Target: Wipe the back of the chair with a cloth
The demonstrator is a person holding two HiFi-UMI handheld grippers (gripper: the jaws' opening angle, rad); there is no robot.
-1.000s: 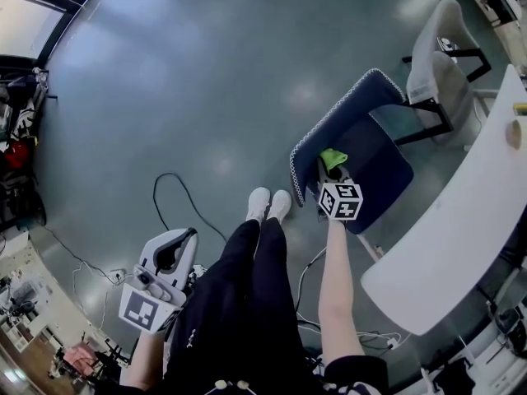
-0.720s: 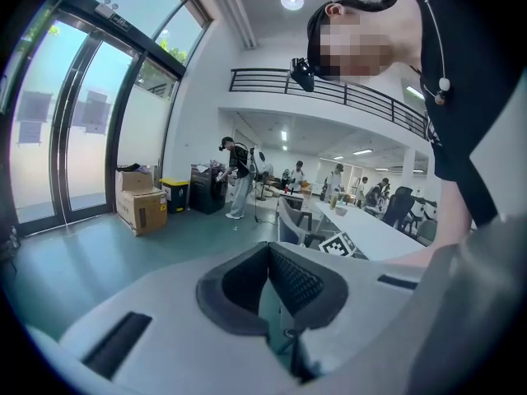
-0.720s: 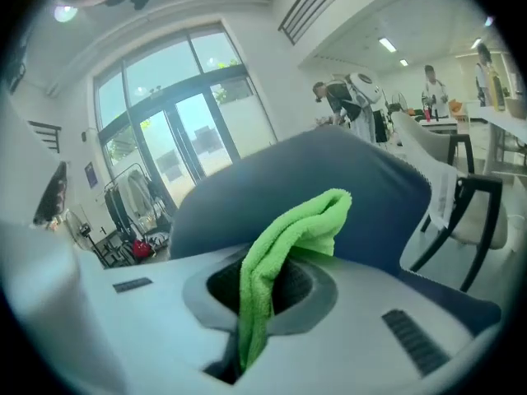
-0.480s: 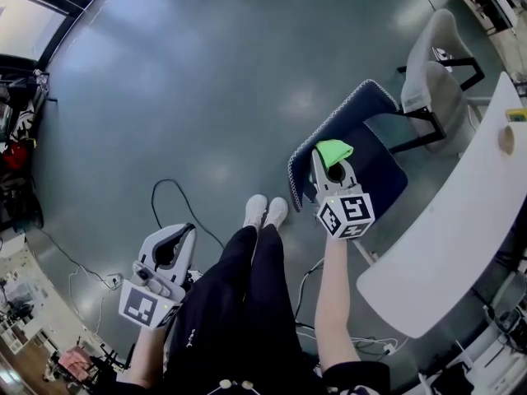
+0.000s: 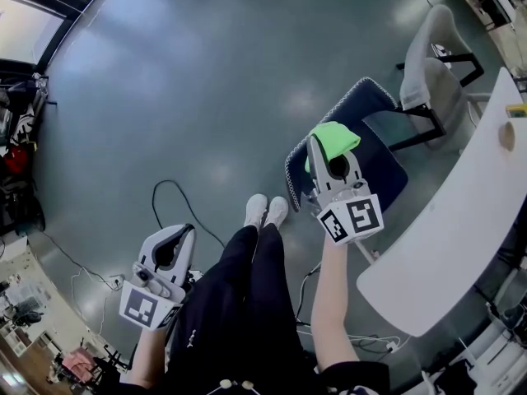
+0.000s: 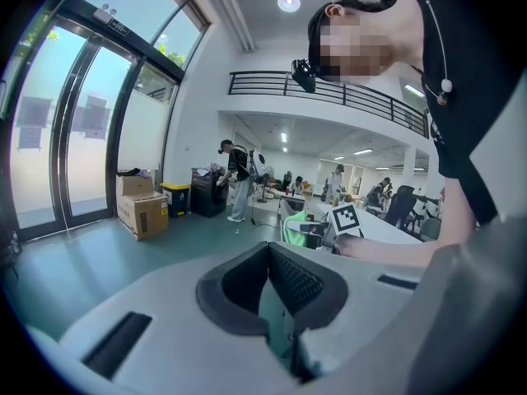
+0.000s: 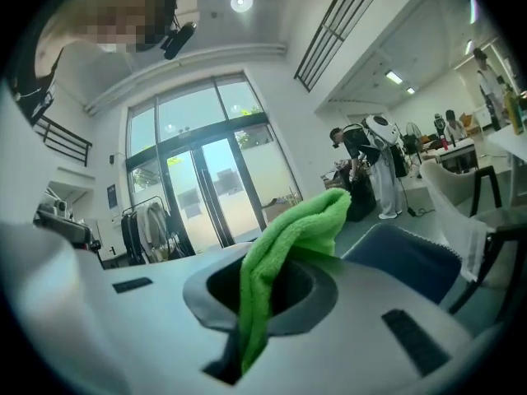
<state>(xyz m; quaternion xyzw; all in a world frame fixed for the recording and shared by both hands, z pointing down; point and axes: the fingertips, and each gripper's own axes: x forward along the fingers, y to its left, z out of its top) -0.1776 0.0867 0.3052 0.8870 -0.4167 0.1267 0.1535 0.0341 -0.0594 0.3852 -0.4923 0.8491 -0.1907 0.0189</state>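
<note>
The green cloth [image 5: 333, 138] is clamped in my right gripper [image 5: 328, 153], which is shut on it and held raised over the top edge of the blue chair's back [image 5: 323, 123]. The chair's blue seat [image 5: 380, 169] lies just beyond. In the right gripper view the cloth [image 7: 284, 249] hangs folded out of the jaws, with the blue chair [image 7: 405, 260] to the right. My left gripper [image 5: 170, 252] hangs low by the person's left leg, far from the chair. It is shut with nothing in it [image 6: 268, 290].
A white table [image 5: 461, 220] curves along the right side, close to the chair. A white chair [image 5: 432, 64] stands behind the blue one. A black cable [image 5: 165, 192] loops on the grey floor near the person's white shoes [image 5: 265, 208]. Glass doors [image 7: 198, 196] stand ahead.
My right gripper has risen with the green cloth, from low against the chair's back to above its top edge. The left gripper has stayed put.
</note>
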